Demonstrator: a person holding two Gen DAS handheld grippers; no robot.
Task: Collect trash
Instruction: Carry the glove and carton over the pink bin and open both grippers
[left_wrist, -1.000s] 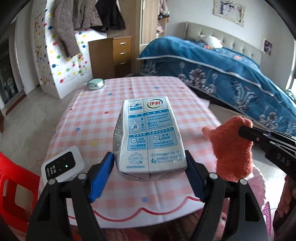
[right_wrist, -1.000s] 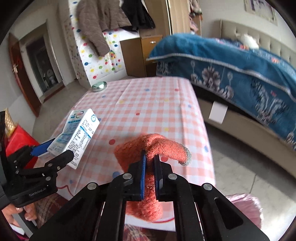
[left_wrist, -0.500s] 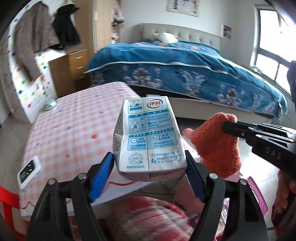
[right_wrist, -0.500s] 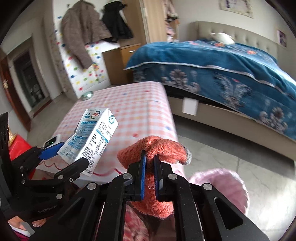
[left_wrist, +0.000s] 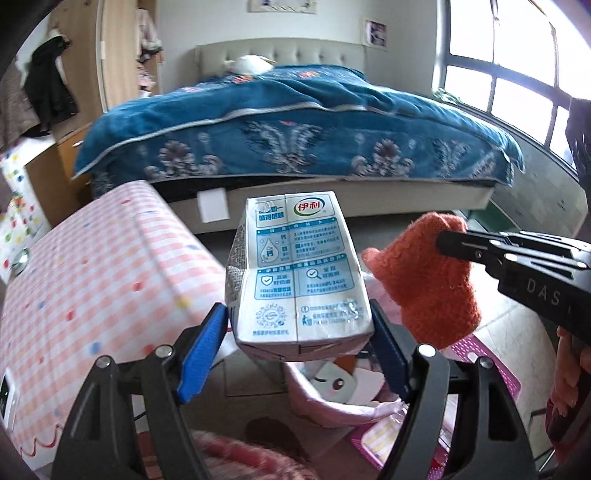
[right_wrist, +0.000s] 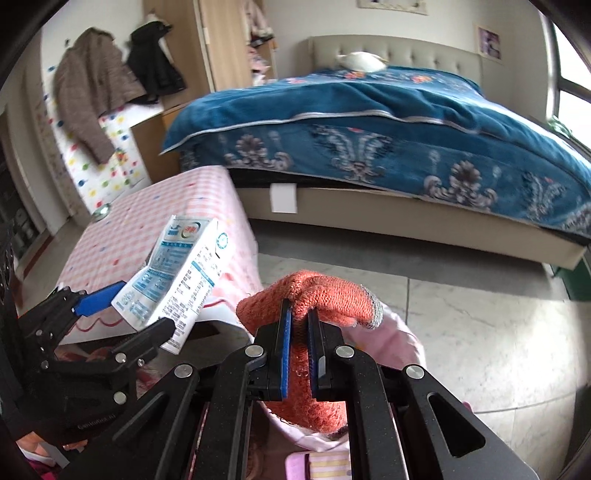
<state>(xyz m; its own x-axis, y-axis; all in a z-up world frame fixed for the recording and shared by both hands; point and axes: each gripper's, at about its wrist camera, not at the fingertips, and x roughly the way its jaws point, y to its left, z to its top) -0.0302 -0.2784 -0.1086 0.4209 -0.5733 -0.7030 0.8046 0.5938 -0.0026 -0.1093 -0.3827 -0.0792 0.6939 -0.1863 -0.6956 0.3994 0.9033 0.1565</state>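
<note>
My left gripper (left_wrist: 297, 332) is shut on a white and blue milk carton (left_wrist: 299, 269), held in the air past the table's edge; the carton also shows in the right wrist view (right_wrist: 177, 277). My right gripper (right_wrist: 299, 332) is shut on an orange knitted glove (right_wrist: 314, 299), which hangs just right of the carton in the left wrist view (left_wrist: 428, 280). Below both, a bin lined with a pink bag (left_wrist: 332, 398) stands on the floor; its rim shows in the right wrist view (right_wrist: 402, 332).
A table with a pink checked cloth (left_wrist: 92, 273) is at the left, with a small white device (left_wrist: 5, 398) at its near edge. A bed with a blue quilt (left_wrist: 295, 122) fills the background. Grey tiled floor (right_wrist: 480, 325) lies to the right.
Both grippers have swung right, away from over the table to above the pink-lined bin beside it. Each keeps its hold on its object.
</note>
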